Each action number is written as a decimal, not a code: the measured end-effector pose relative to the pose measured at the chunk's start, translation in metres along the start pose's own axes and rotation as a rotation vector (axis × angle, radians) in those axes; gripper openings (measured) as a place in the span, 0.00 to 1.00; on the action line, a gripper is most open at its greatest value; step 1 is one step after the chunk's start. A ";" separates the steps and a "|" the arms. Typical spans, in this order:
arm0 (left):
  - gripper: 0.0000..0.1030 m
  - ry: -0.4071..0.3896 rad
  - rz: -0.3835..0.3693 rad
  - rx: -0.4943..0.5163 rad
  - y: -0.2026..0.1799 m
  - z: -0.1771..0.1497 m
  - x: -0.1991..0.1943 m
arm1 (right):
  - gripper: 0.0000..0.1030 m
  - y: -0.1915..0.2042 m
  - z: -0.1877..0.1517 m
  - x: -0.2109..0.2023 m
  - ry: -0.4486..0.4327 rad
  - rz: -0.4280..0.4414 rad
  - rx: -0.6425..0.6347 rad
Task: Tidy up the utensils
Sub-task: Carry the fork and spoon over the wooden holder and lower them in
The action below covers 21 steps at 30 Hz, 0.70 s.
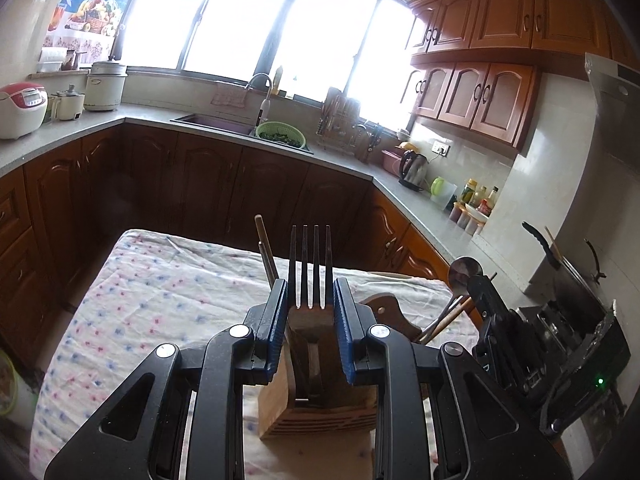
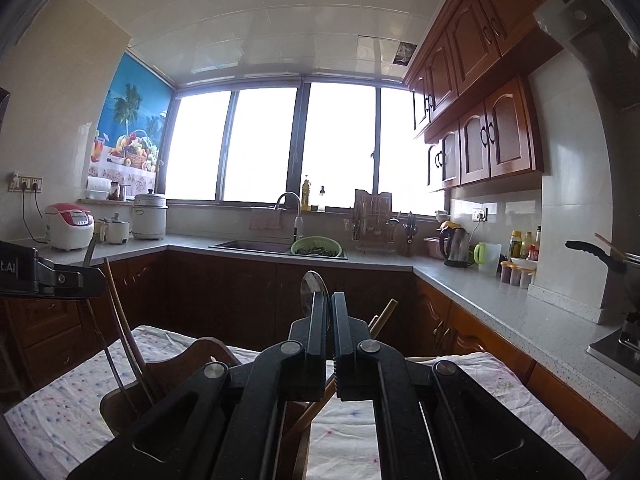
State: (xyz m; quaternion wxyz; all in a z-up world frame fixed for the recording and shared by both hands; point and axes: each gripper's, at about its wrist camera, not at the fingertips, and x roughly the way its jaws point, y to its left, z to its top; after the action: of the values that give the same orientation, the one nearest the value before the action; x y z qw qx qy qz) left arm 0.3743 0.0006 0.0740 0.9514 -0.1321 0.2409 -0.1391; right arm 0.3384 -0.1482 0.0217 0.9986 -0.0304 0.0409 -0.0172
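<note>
My left gripper (image 1: pixel 310 284) is shut on a metal fork (image 1: pixel 310 256), tines up, its blue pads (image 1: pixel 276 320) pressing on the fork's head. Directly below stands a light wooden utensil holder (image 1: pixel 316 412) with chopsticks (image 1: pixel 266 256) standing in it. To the right, my right gripper (image 1: pixel 478 284) holds a spoon (image 1: pixel 464 270) above a darker wooden holder (image 1: pixel 384 306). In the right wrist view, my right gripper (image 2: pixel 330 296) is shut on the spoon (image 2: pixel 314 284), bowl up. The dark holder (image 2: pixel 192 356) with chopsticks (image 2: pixel 120 320) lies lower left, and the left gripper (image 2: pixel 52 276) shows at the left edge.
The holders stand on a table under a flowered cloth (image 1: pixel 160 280). A grey counter (image 1: pixel 420 208) wraps around behind, with a sink, a green colander (image 1: pixel 280 134), a kettle (image 1: pixel 414 168) and a rice cooker (image 1: pixel 20 110). A pot (image 1: pixel 568 276) stands at the right.
</note>
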 end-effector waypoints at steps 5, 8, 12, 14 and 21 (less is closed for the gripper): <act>0.21 0.046 0.000 0.016 -0.004 -0.018 0.017 | 0.03 -0.002 -0.009 0.002 0.075 0.071 0.022; 0.21 0.075 0.006 0.023 -0.005 -0.026 0.025 | 0.03 -0.003 -0.016 0.005 0.119 0.100 0.028; 0.21 0.110 0.006 0.028 -0.005 -0.036 0.034 | 0.03 -0.007 -0.021 0.005 0.158 0.119 0.027; 0.21 0.100 0.018 0.044 -0.009 -0.038 0.034 | 0.04 -0.009 -0.023 0.003 0.172 0.128 0.026; 0.21 0.116 0.024 0.067 -0.015 -0.037 0.033 | 0.06 -0.012 -0.026 0.002 0.220 0.139 0.031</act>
State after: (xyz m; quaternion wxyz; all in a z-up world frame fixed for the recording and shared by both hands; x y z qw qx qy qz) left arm 0.3814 -0.0309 0.0332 0.9413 -0.0892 0.2925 -0.1432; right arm 0.3378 -0.1620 -0.0040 0.9871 -0.0099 0.1520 0.0484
